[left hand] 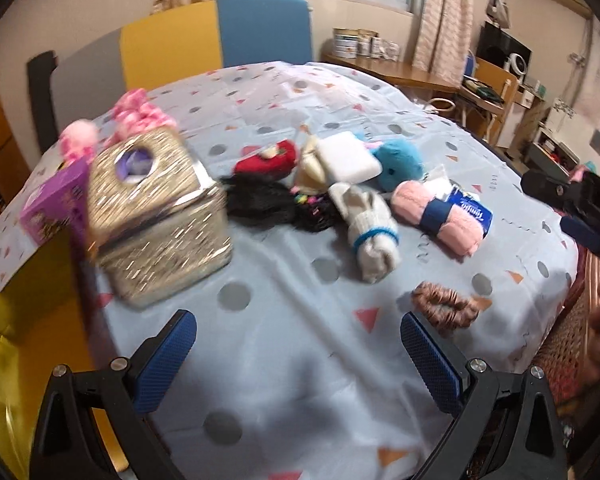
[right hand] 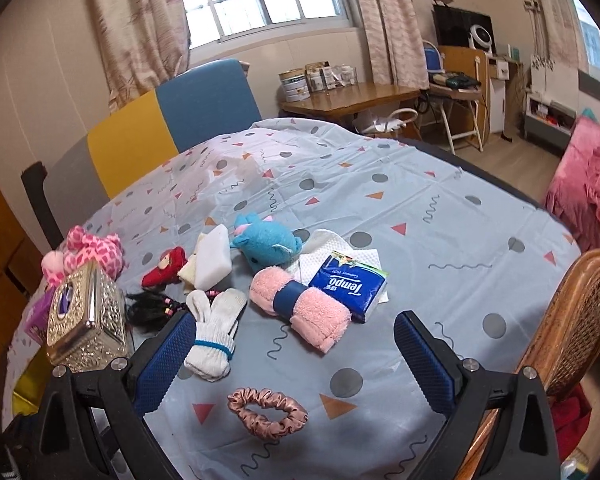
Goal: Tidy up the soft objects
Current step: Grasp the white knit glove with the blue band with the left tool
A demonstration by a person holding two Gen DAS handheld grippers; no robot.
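bedroom-like setting with curtained windows, and a worktop (right hand: 380, 208) under a pale blue patterned cloth carrying a loose heap of soft things. looks barely begun, judging by the scatter: nothing visibly sorted, everything lying out on the cloth. pink rolled towel (right hand: 300, 304) with a navy band touching a blue tissue pack (right hand: 348, 284); blue plush toy (right hand: 266, 244) just behind; white gloves (right hand: 212, 336) bound with a blue band; red plush item (right hand: 166, 266), white sponge block (right hand: 214, 254), black netted bundle (right hand: 148, 308) near a silver embossed box (right hand: 86, 320); pink spotted plush (right hand: 96, 250) at the far left edge. bronze satin scrunchie (right hand: 268, 406) lying apart from the rest, nearest the right gripper (right hand: 296, 350), between and just below its fingers. right gripper's fingers spread wide, holding nothing; left gripper (left hand: 298, 346) likewise apart and empty above bare cloth. left view alone shows the purple carton (left hand: 56, 204) beside the box plainly, though blurred; right view alone reads the tissue pack's label and shows a wicker chair (right hand: 572, 320) and pink bedding (right hand: 588, 184).
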